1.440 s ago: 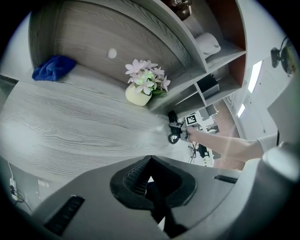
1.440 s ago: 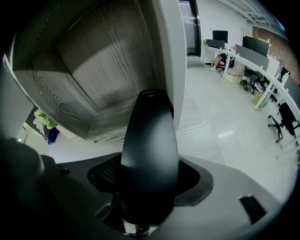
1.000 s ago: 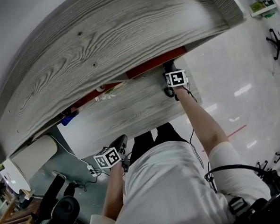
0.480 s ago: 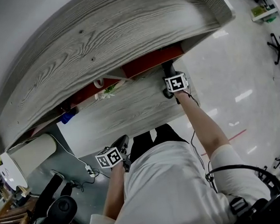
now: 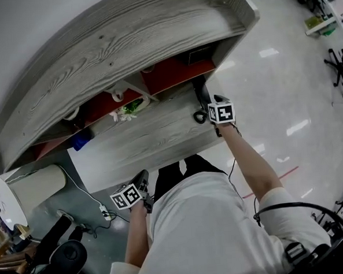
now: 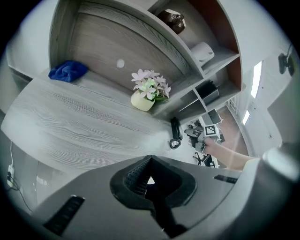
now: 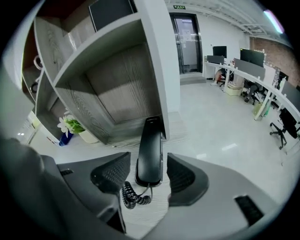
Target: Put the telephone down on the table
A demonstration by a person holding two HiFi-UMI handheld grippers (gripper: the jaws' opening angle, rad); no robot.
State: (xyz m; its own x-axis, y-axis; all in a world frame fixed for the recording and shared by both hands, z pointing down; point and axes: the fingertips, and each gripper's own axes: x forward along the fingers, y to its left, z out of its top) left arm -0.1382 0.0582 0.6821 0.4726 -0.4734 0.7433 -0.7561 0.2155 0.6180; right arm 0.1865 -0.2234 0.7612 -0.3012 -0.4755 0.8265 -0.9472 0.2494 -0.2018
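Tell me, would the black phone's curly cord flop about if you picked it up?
Probably floppy: the curly cord lies in loose coils by the telephone, so it would likely dangle. The telephone itself looks hard and glossy, so it should stay stiff but might slip.

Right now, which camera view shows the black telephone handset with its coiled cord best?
The right gripper view: the black telephone handset lies large and central on the grey wood-grain table, coiled cord plain. The head view shows the handset small; the left gripper view shows it tiny and far.

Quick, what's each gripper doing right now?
Left gripper: shut, empty.
Right gripper: open, jaws just narrowing; phone lies on the table between them, untouched.
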